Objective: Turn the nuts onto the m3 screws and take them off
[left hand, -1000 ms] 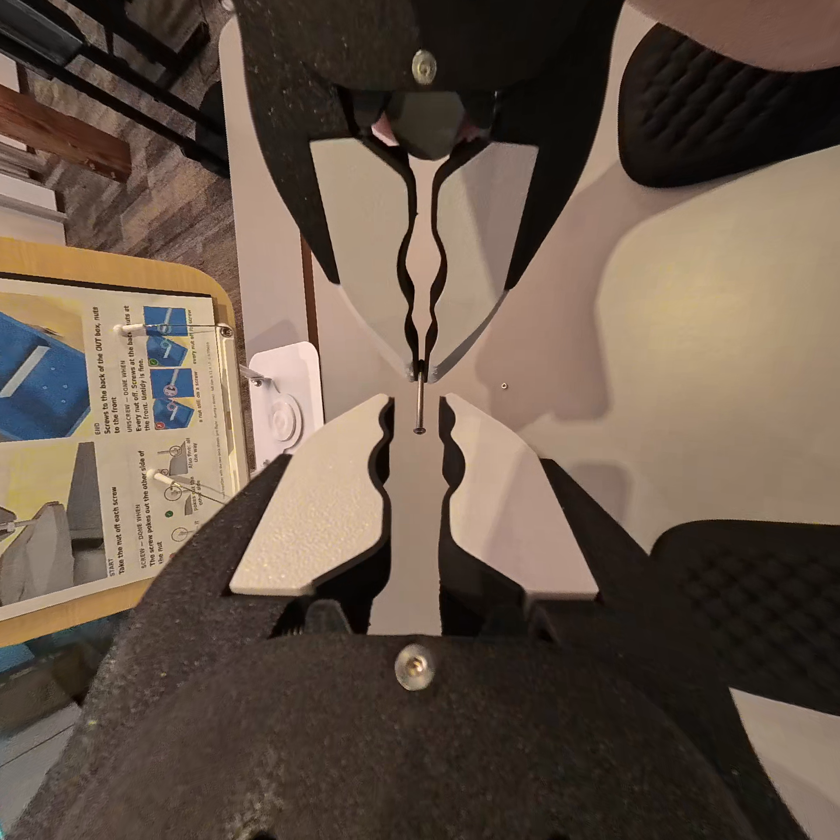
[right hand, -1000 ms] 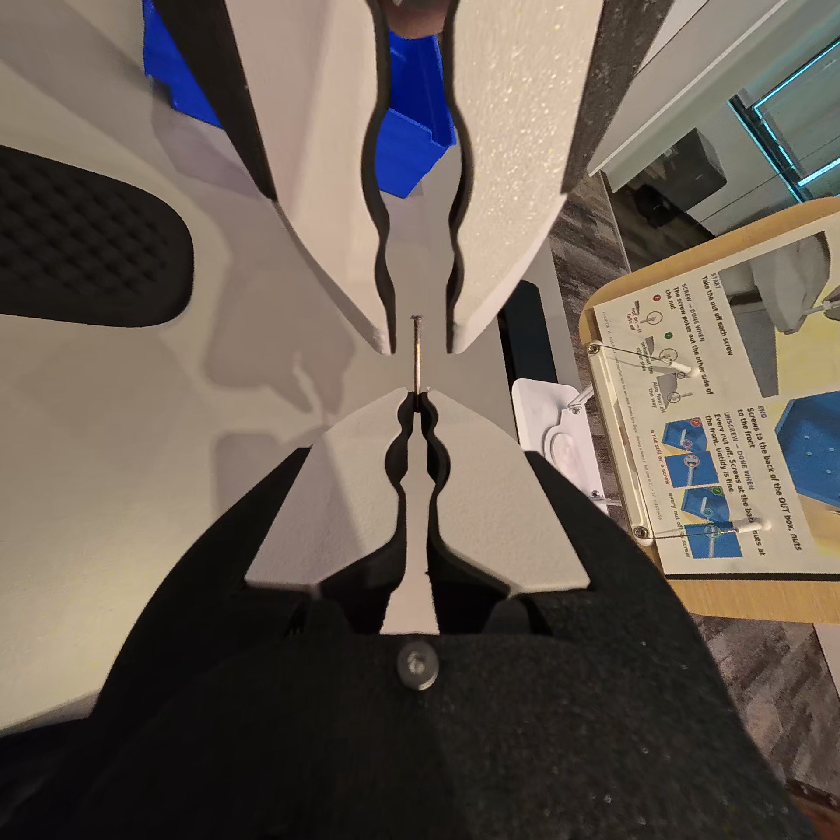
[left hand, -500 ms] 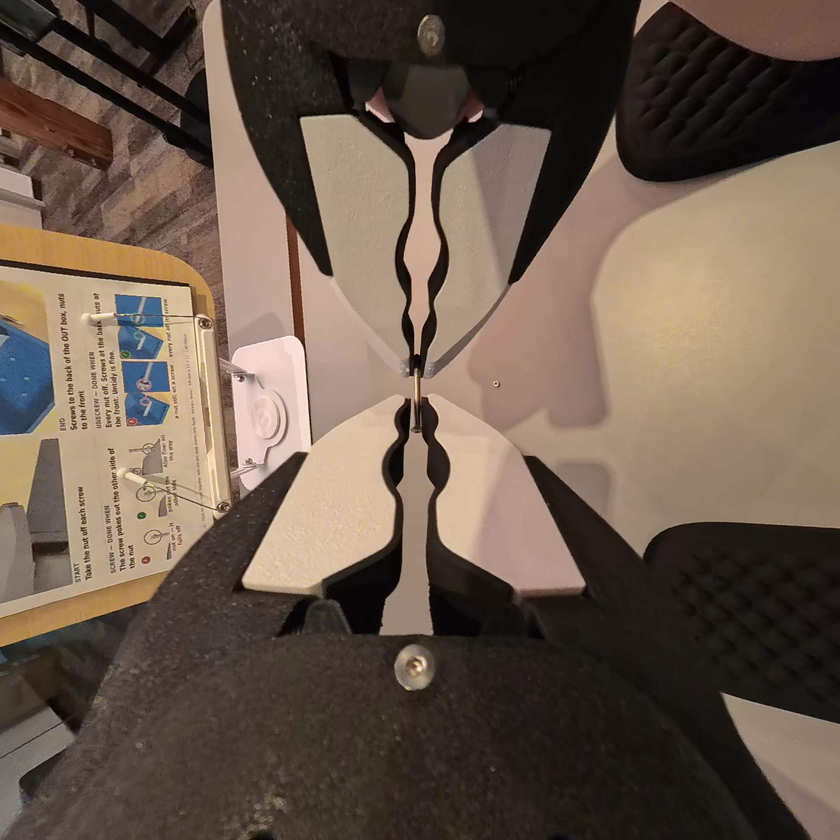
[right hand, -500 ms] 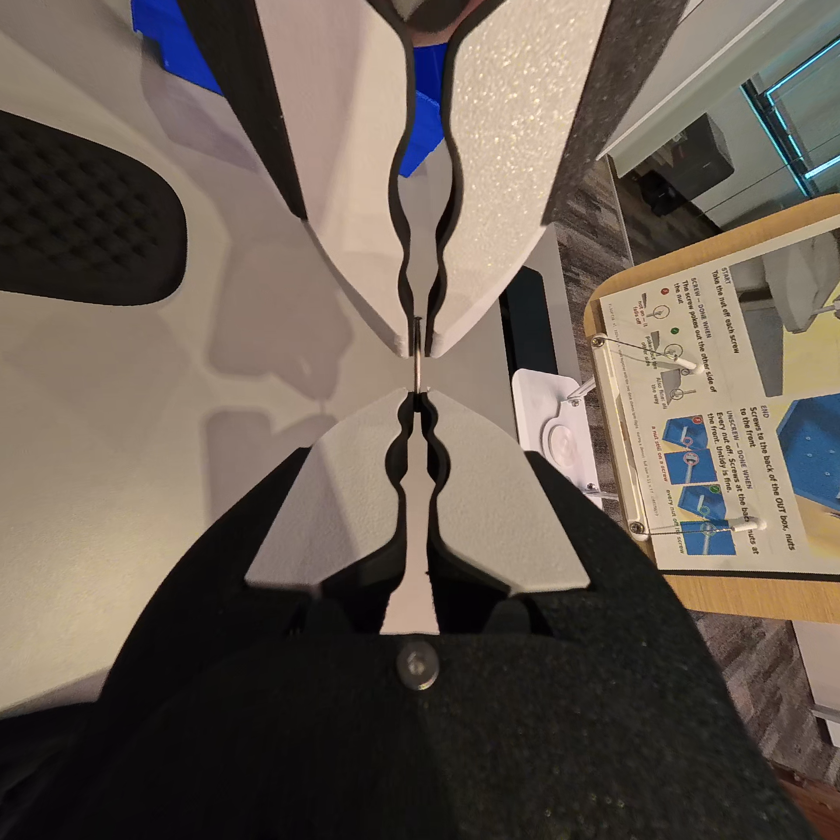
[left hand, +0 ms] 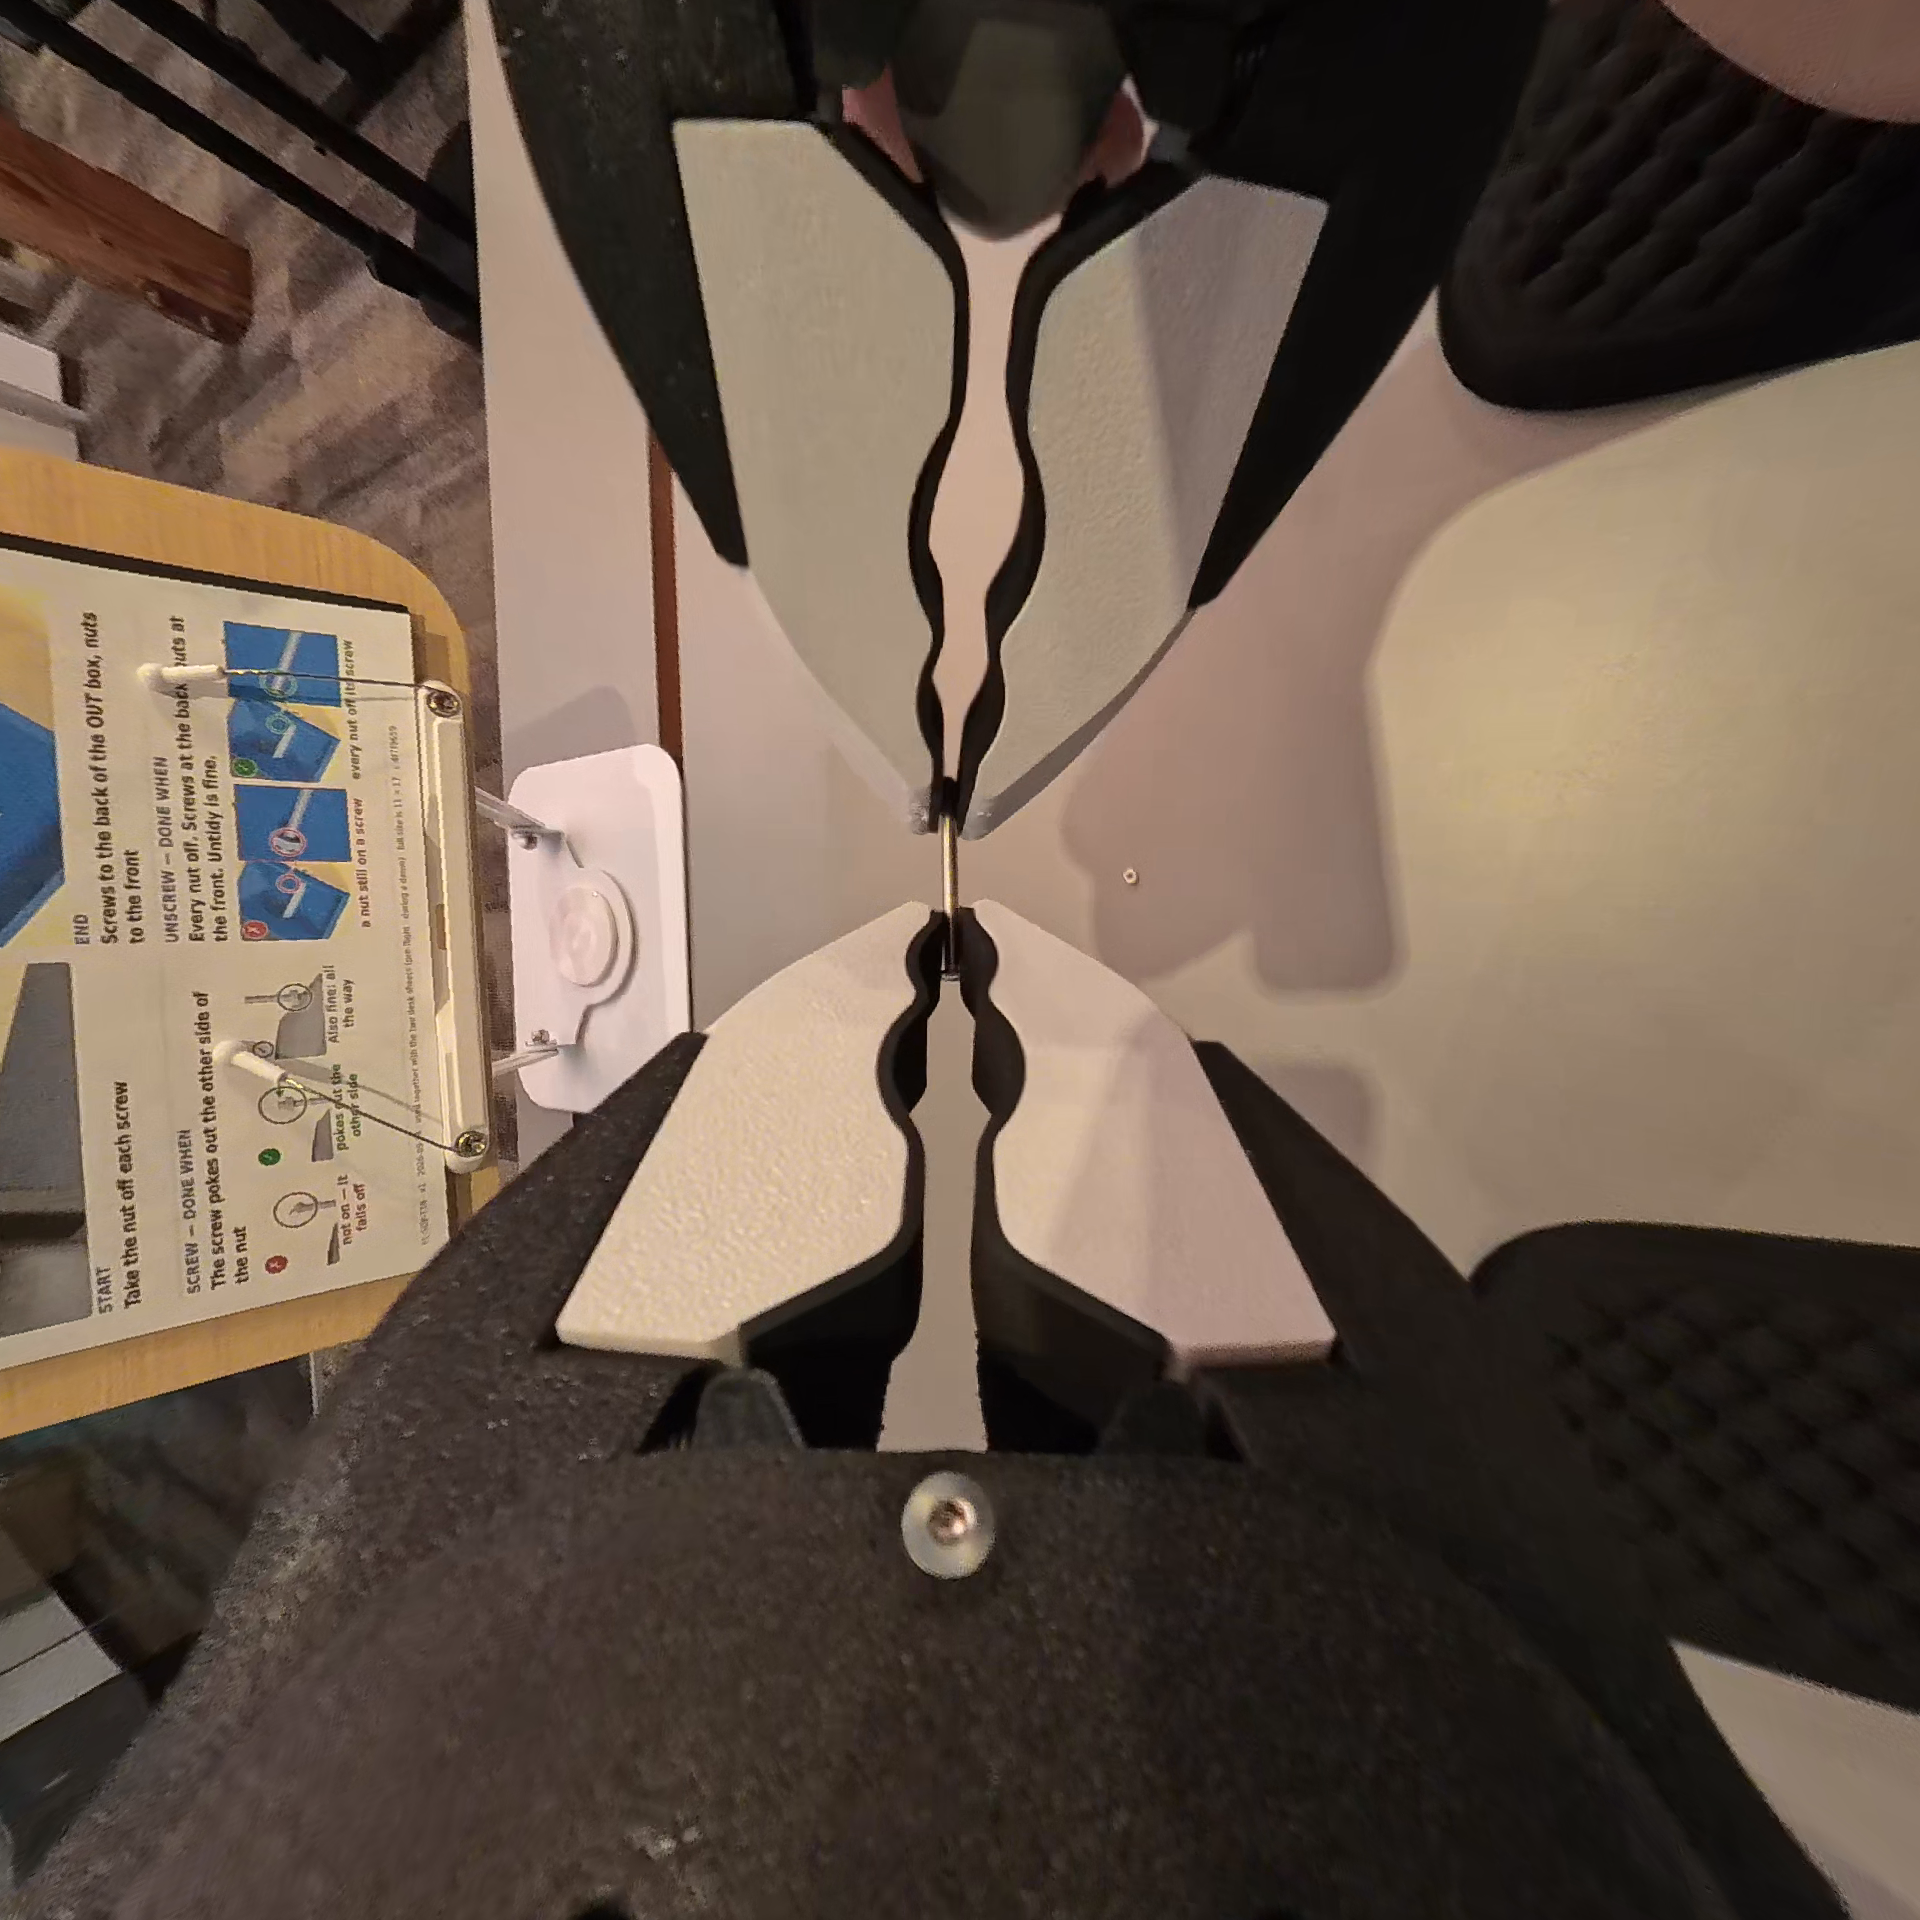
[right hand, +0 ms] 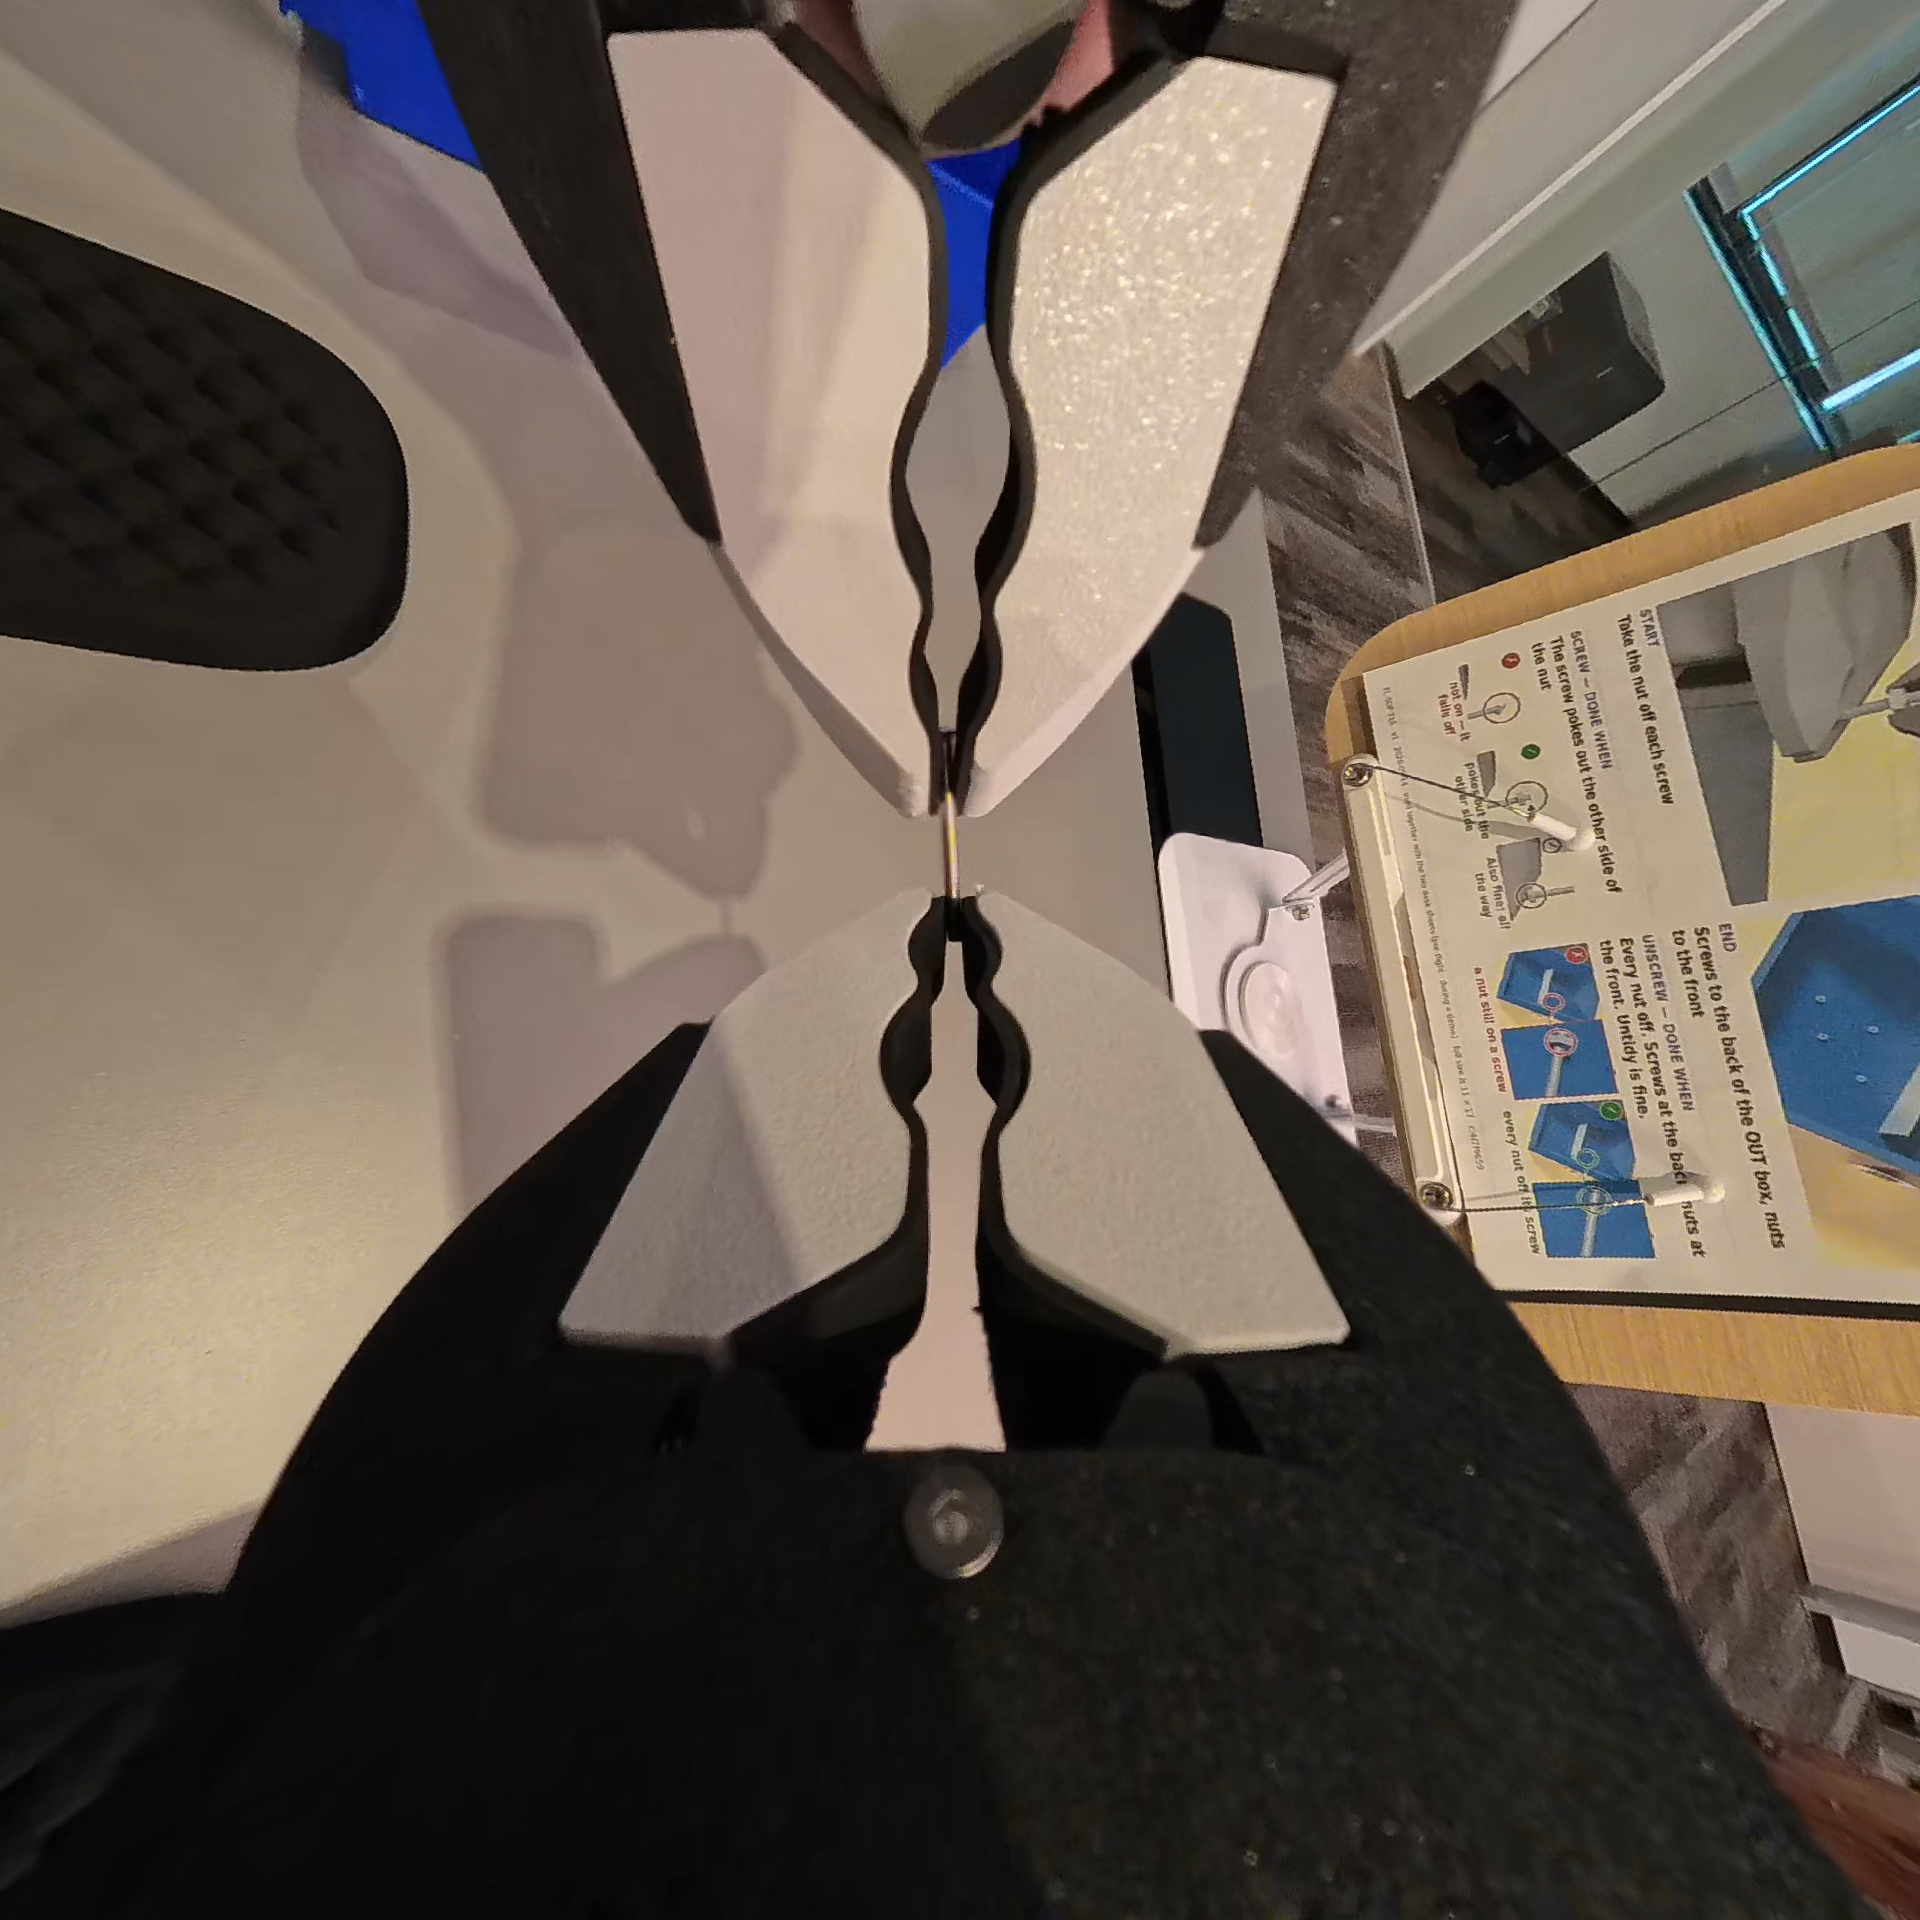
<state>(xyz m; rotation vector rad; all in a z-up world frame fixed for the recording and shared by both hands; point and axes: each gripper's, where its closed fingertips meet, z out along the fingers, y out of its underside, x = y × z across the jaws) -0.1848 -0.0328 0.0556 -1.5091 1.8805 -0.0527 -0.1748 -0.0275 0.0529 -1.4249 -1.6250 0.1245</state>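
Observation:
A thin metal M3 screw (left hand: pixel 949 868) is held in the air between my two grippers, which face each other tip to tip above the white table (left hand: pixel 1610 883). My left gripper (left hand: pixel 948 920) is shut on one end of the screw. My right gripper (left hand: pixel 945 821) is shut on the other end. The right wrist view shows the same: my right gripper (right hand: pixel 951 909) below, my left gripper (right hand: pixel 948 795) above, the screw (right hand: pixel 952 852) between them. A small loose nut (left hand: pixel 1130 876) lies on the table. I cannot tell whether a nut is on the screw.
Two black textured pads (left hand: pixel 1714 208) (left hand: pixel 1714 1475) lie on the table on either side. A printed instruction sheet on a wooden board (left hand: pixel 260 935) stands past the table edge, held by a white bracket (left hand: pixel 592 925). A blue bin (right hand: pixel 416 83) sits behind the left gripper. Less than 4 cm separates the two grippers' tips.
A second ago my left gripper was open around the free end of the screw. It has closed on it. Both grippers now hold the screw and have come closer together.

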